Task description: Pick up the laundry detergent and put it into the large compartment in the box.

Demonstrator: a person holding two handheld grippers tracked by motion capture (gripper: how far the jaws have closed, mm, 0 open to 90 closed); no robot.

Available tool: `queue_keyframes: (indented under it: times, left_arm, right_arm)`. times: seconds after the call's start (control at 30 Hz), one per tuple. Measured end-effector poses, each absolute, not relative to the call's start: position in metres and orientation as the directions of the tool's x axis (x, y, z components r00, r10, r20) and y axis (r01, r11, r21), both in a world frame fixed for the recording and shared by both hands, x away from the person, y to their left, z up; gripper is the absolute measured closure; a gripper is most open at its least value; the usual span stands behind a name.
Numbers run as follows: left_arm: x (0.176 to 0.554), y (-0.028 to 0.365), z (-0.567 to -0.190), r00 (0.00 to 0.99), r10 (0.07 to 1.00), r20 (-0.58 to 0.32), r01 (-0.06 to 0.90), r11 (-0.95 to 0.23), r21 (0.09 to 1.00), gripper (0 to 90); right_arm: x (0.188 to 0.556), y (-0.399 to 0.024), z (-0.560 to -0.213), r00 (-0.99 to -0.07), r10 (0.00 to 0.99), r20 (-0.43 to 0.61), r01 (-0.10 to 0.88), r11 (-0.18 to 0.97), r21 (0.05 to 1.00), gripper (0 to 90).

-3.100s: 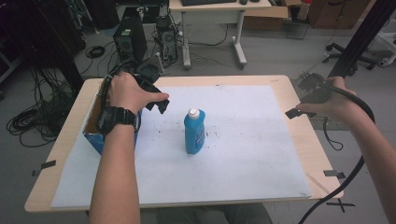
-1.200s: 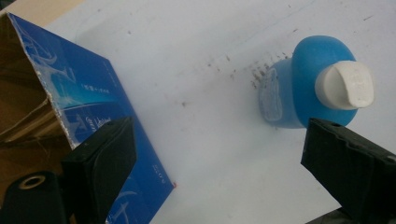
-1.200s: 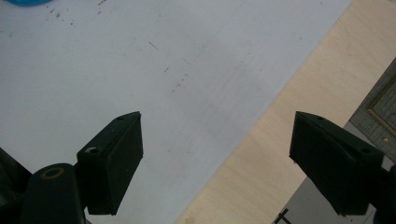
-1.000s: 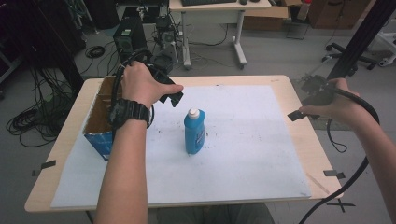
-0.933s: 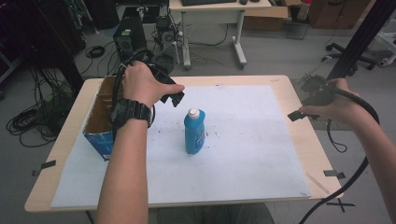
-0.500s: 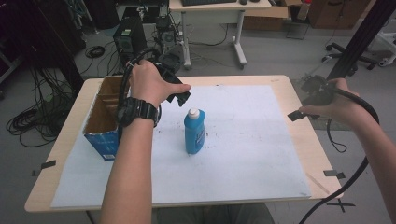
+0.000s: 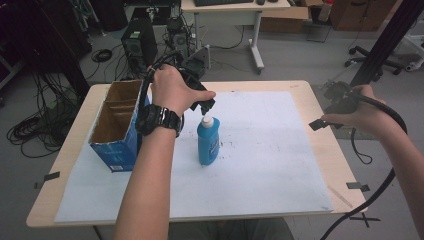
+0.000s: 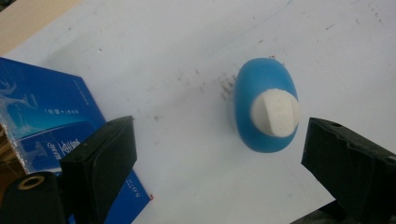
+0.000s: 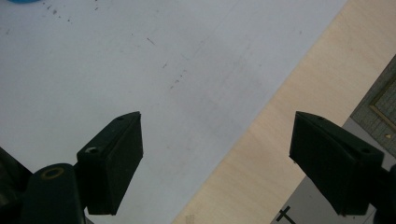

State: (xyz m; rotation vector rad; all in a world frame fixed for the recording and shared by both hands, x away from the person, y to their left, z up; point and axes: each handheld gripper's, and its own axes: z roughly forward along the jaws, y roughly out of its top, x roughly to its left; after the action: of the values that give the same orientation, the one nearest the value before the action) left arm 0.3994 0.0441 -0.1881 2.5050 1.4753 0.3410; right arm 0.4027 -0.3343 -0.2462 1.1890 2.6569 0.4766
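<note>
Hovering wide open just above the blue bottle (image 8: 264,112), the left tongs (image 8: 219,158) hold nothing; the bottle stands upright beside the cardboard box (image 7: 116,125). Next, lowering and centring around its white cap (image 8: 275,112) seems needed. Right tongs (image 9: 217,158) idle open, well apart.

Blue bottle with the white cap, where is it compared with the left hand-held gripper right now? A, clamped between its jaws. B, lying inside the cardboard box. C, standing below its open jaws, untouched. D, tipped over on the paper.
C: the bottle stands upright beneath the left hand-held gripper, whose jaws are wide apart and clear of it.
</note>
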Motion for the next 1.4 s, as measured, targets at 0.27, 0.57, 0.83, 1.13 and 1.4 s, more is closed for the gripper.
queue_keyframes:
  times: [0.27,0.57,0.83,1.13,1.4]
  left_arm:
    - [0.399,0.034,-0.191,0.471,0.878,0.084,0.831,-0.474,0.291,9.8]
    - [0.399,0.022,-0.195,0.48,0.873,0.082,0.83,-0.483,0.28,9.5]
    - [0.398,0.016,-0.2,0.483,0.871,0.084,0.831,-0.487,0.268,9.6]
    - [0.399,0.01,-0.205,0.487,0.87,0.083,0.832,-0.49,0.262,9.6]
    - [0.399,0.006,-0.214,0.487,0.87,0.078,0.836,-0.49,0.248,9.3]
  right_arm:
    - [0.402,-0.336,-0.247,-0.658,0.752,-0.04,0.691,0.623,0.367,17.7]
    - [0.401,-0.338,-0.248,-0.657,0.753,-0.039,0.691,0.622,0.367,17.7]
    - [0.4,-0.339,-0.248,-0.656,0.754,-0.039,0.692,0.621,0.367,17.7]
    - [0.4,-0.34,-0.249,-0.654,0.755,-0.037,0.694,0.619,0.366,17.7]
    - [0.399,-0.34,-0.25,-0.655,0.755,-0.037,0.694,0.62,0.366,17.7]
